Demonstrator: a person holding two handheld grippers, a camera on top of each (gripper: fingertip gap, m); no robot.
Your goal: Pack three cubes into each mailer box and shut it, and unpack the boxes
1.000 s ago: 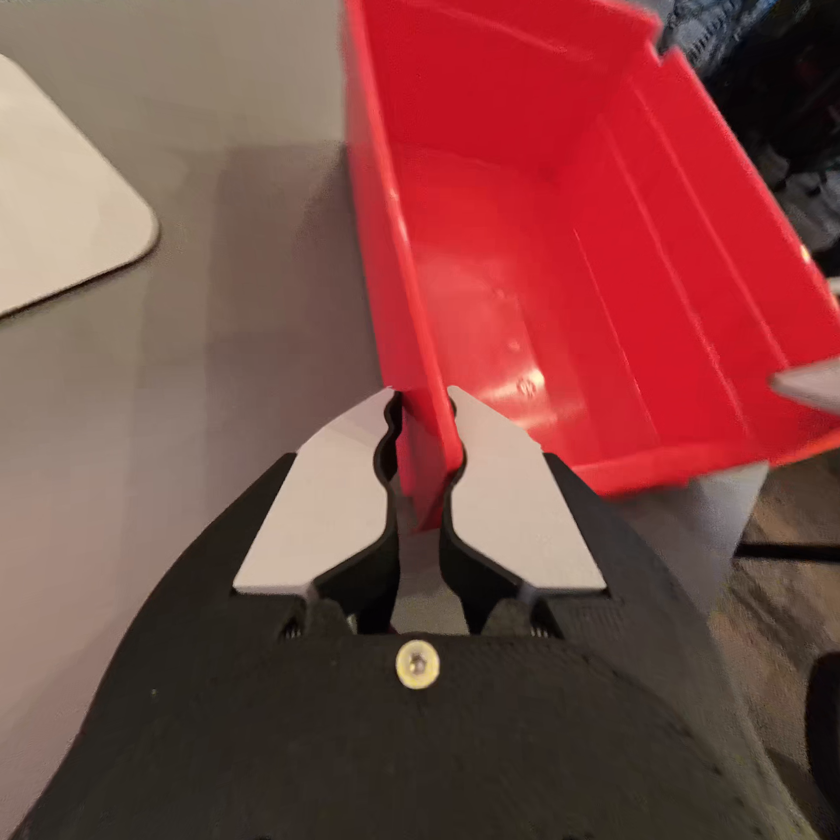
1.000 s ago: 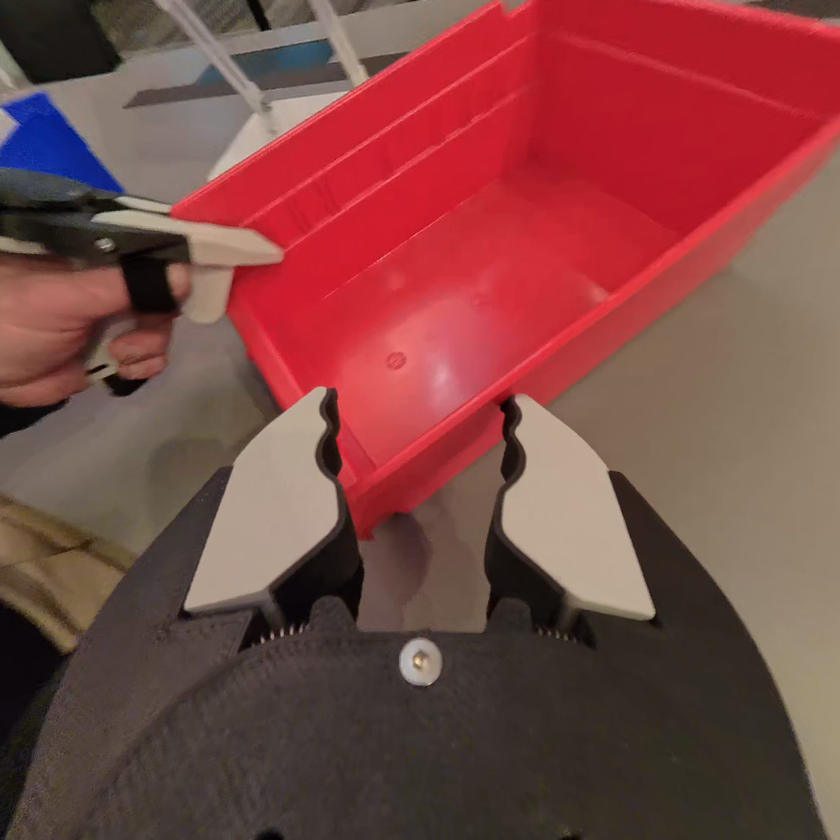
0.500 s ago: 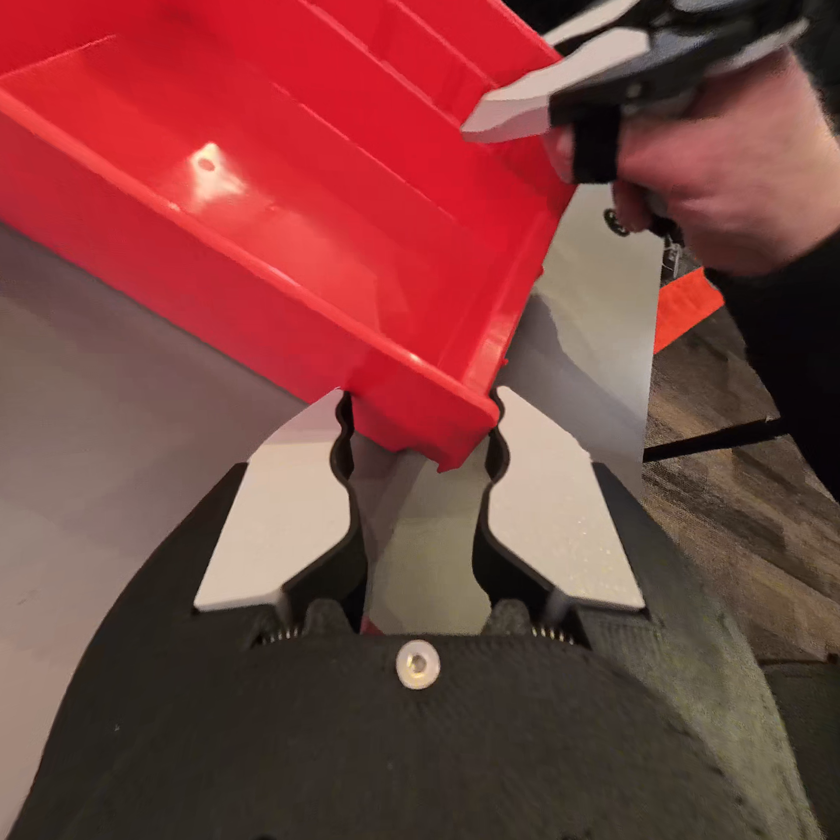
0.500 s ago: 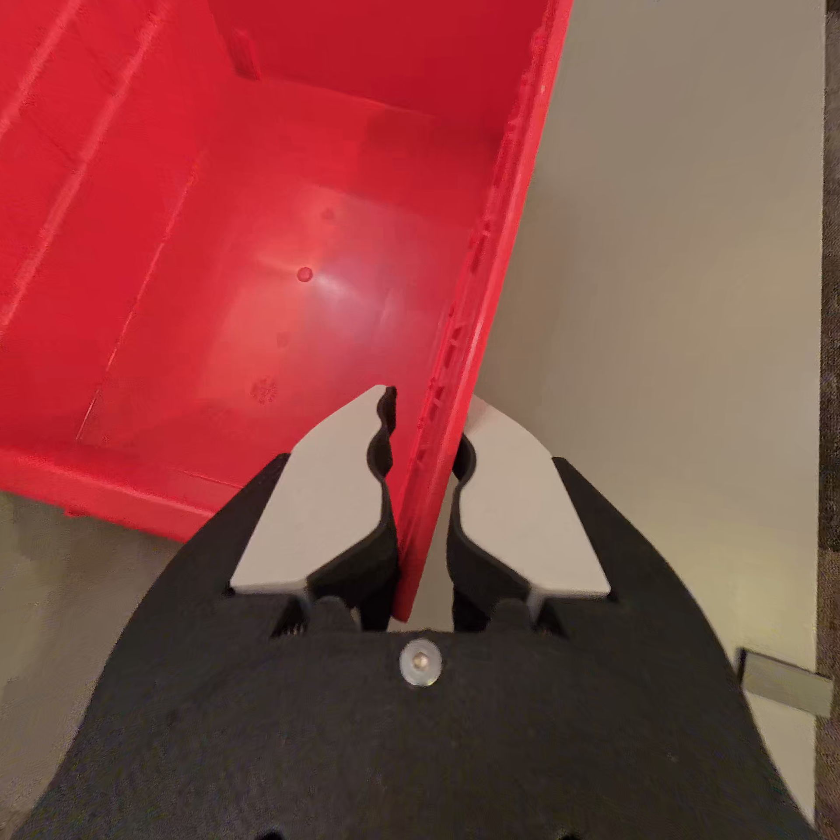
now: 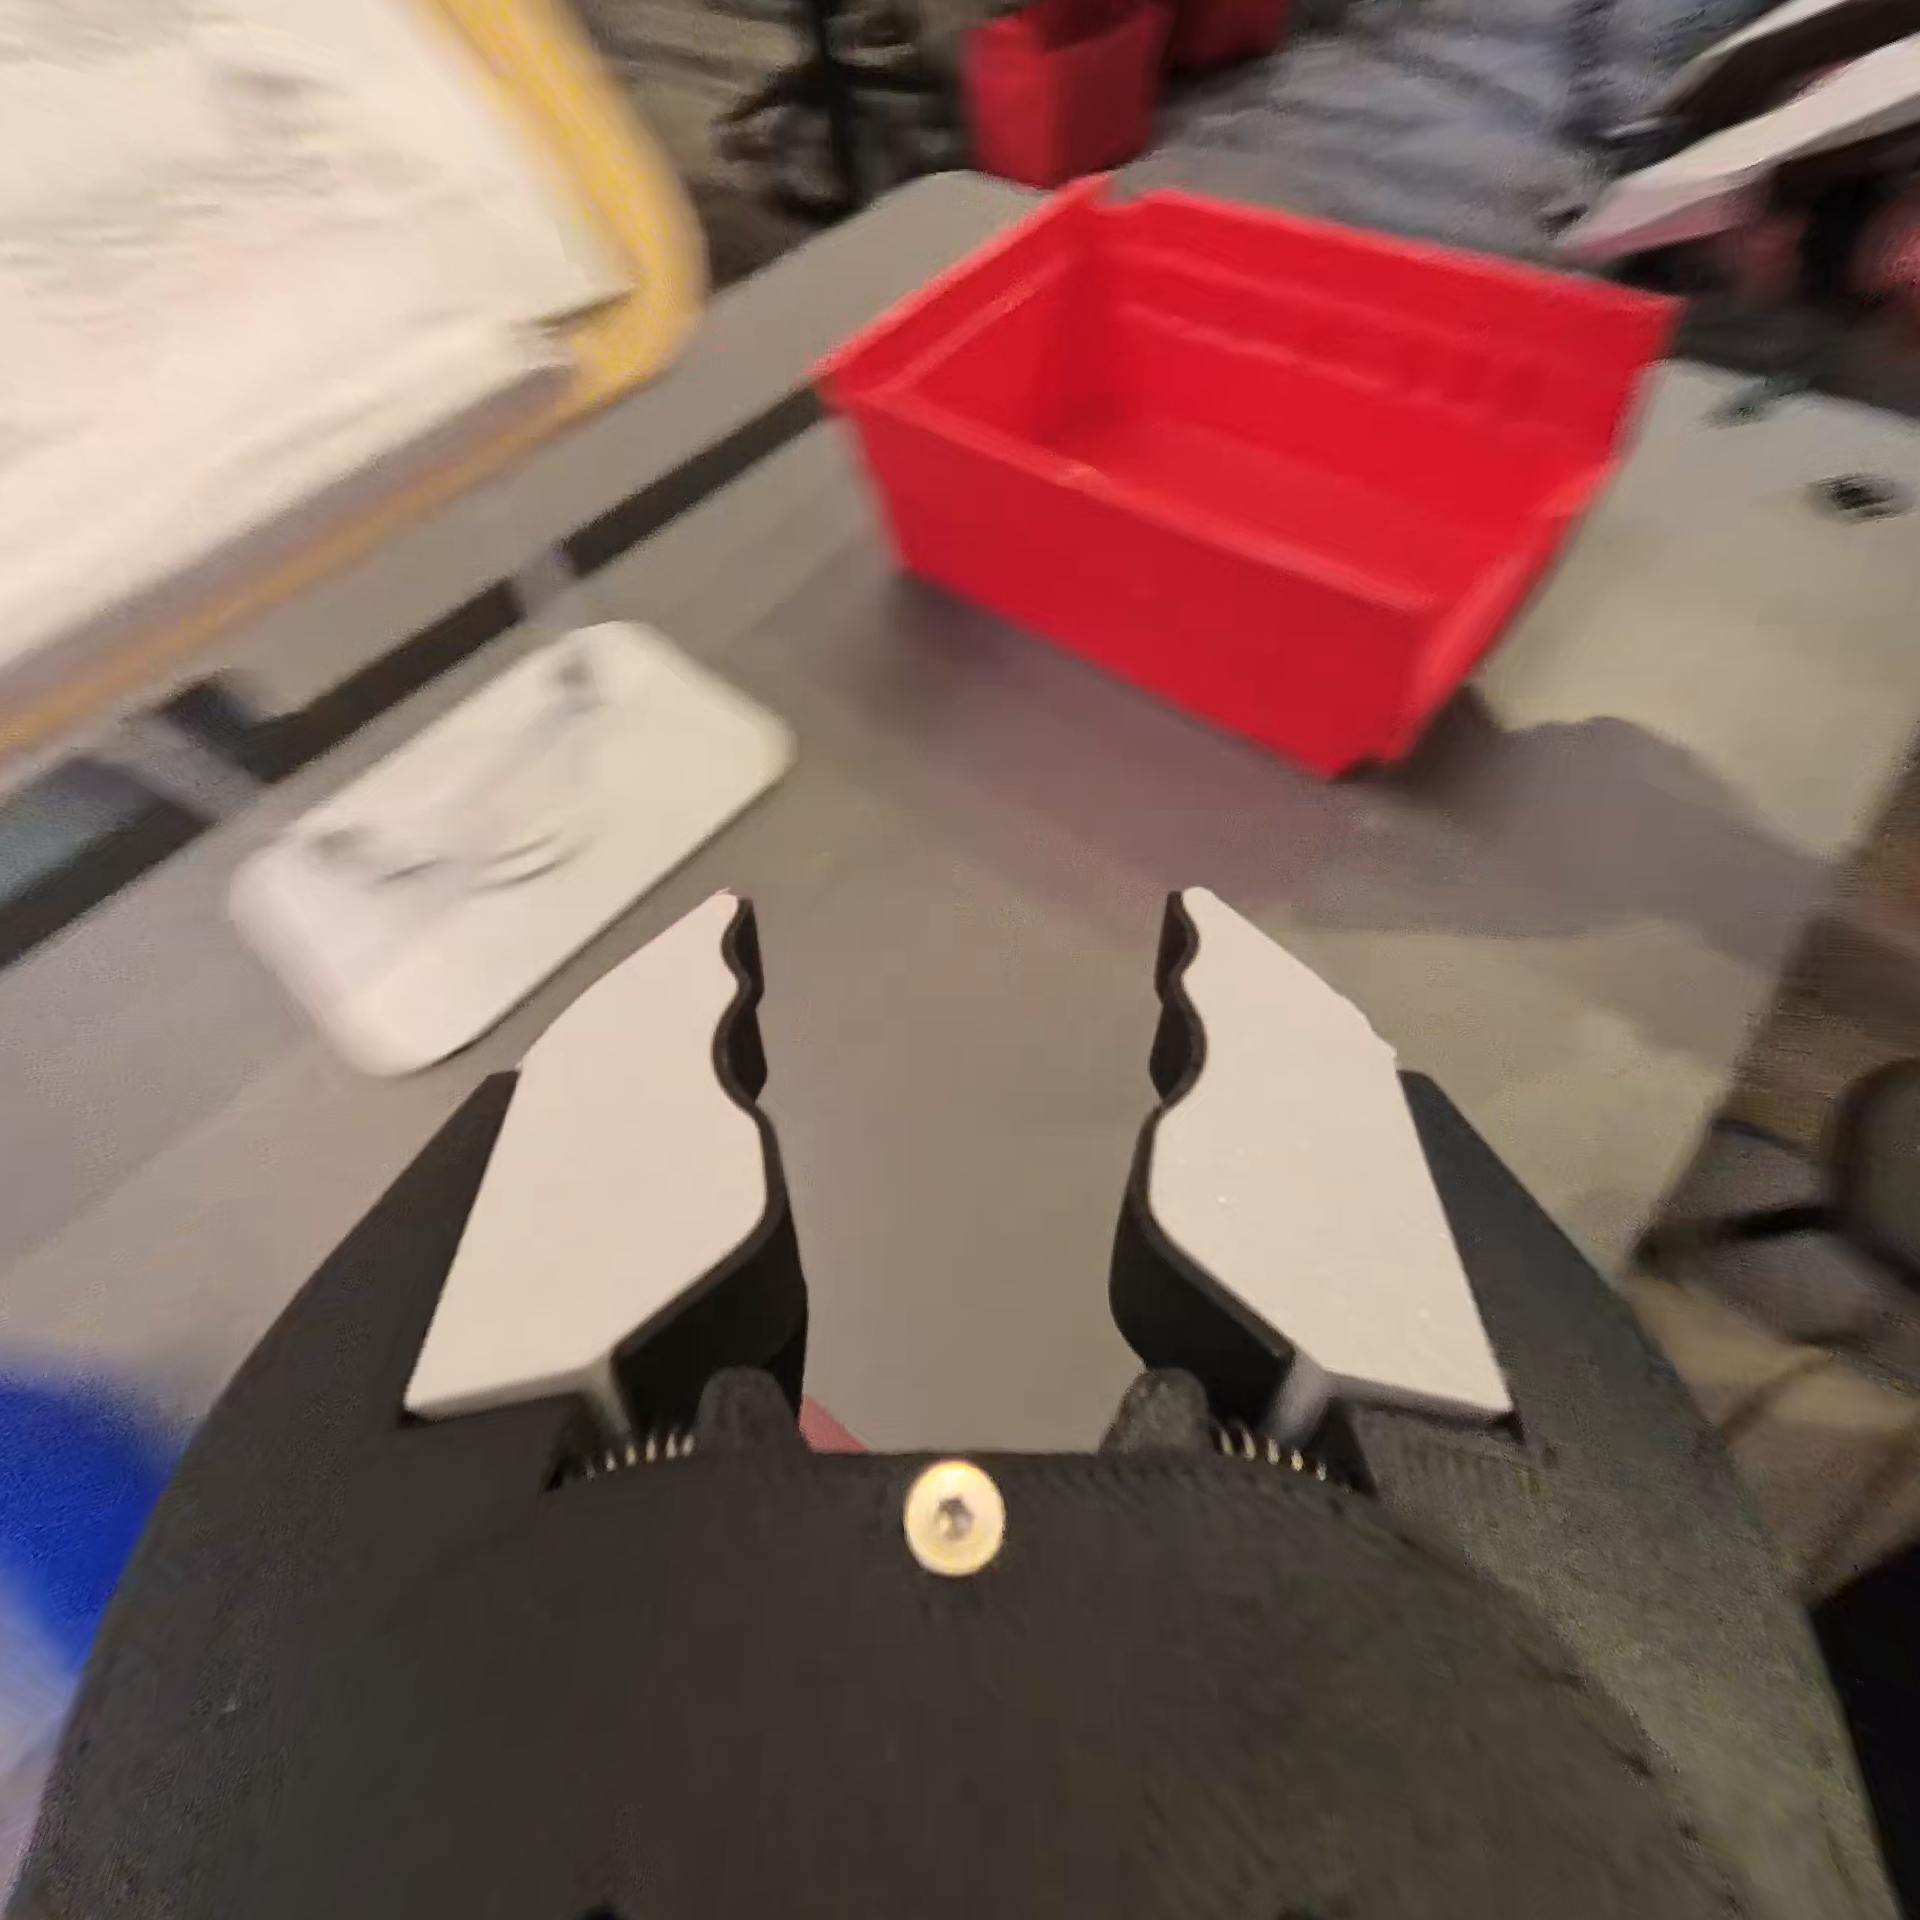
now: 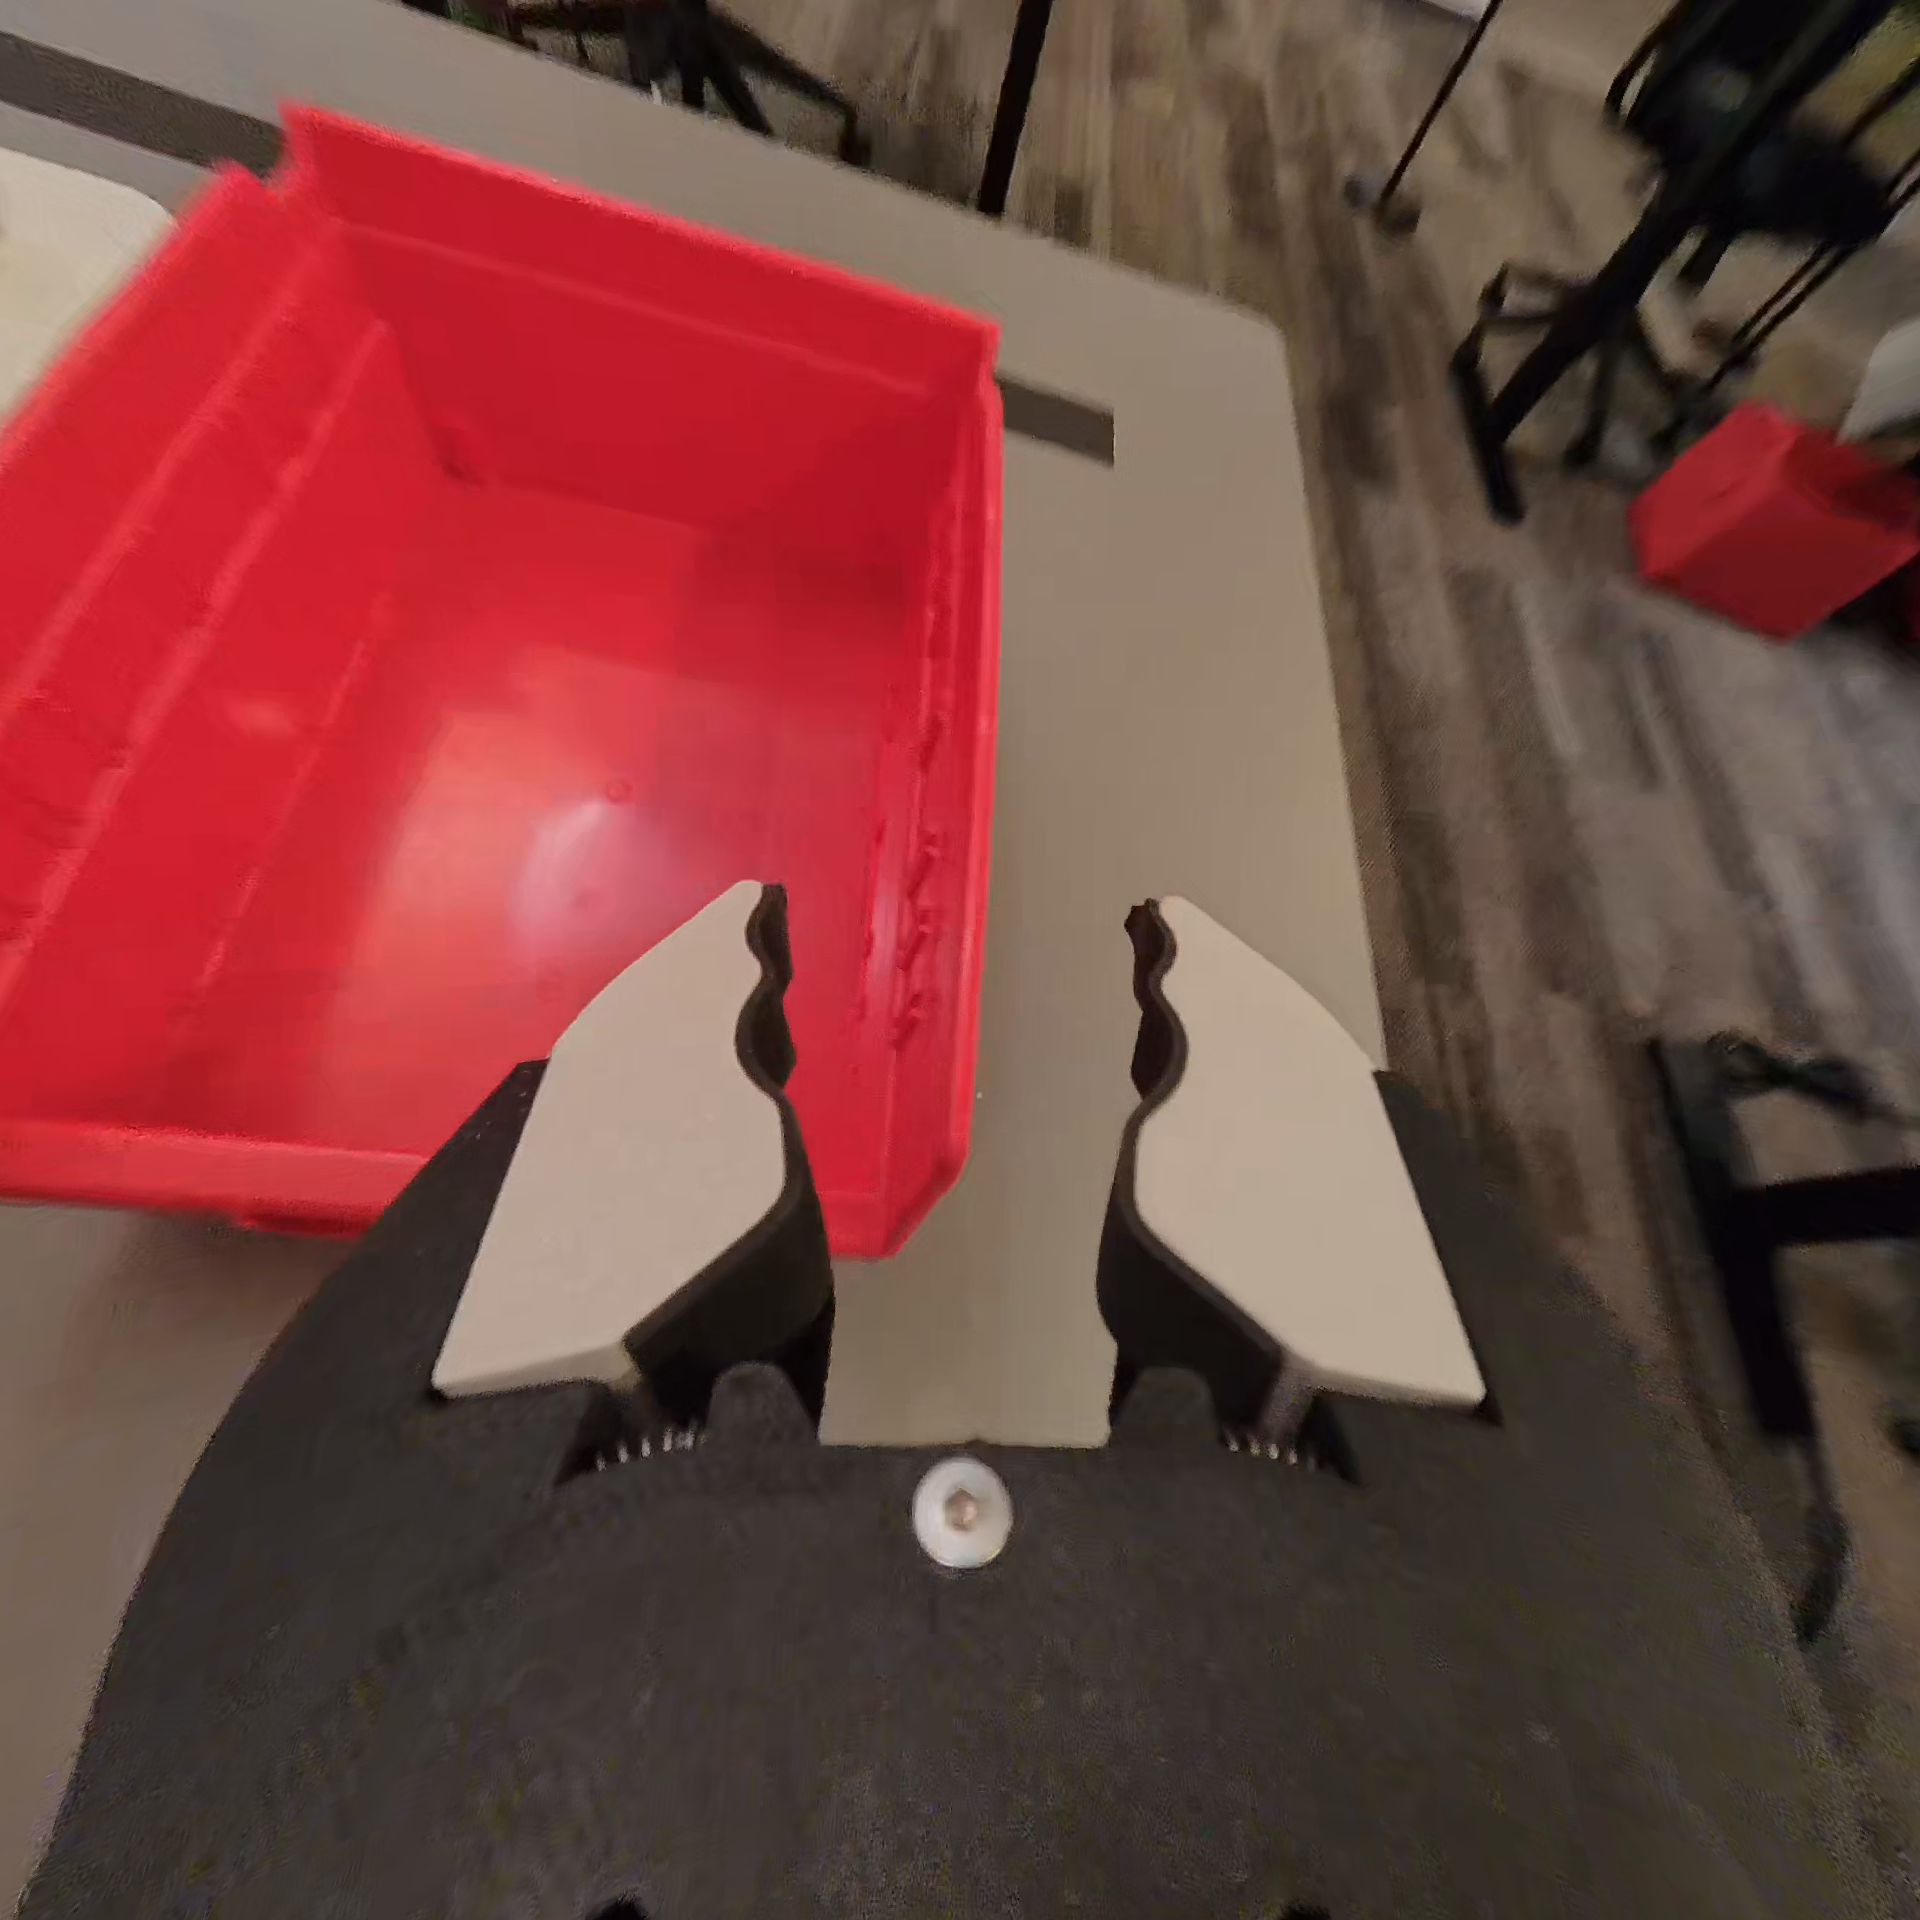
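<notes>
An empty red plastic bin [image 5: 1195, 540] stands on the grey table [image 5: 935, 883], ahead and to the right of my left gripper [image 5: 961, 914]. The left gripper is open and empty, well back from the bin. In the right wrist view the same bin [image 6: 468, 675] lies close below, and my right gripper [image 6: 956, 904] is open and empty with its jaws either side of the bin's right wall. No cubes or mailer boxes show in either view.
A flat white tray [image 5: 499, 842] lies on the table left of the bin. A blue thing [image 5: 62, 1486] shows at the lower left. The table's right edge [image 6: 1340, 790] drops to a wood floor with black stands [image 6: 1621, 270] and a red box [image 6: 1766, 520]. My hands' fingertips stand some 40 centimeters from each other.
Both grippers have let go of the red bin and opened. The left gripper has pulled far back from it; the right has lifted slightly. The bin now rests on the table.
</notes>
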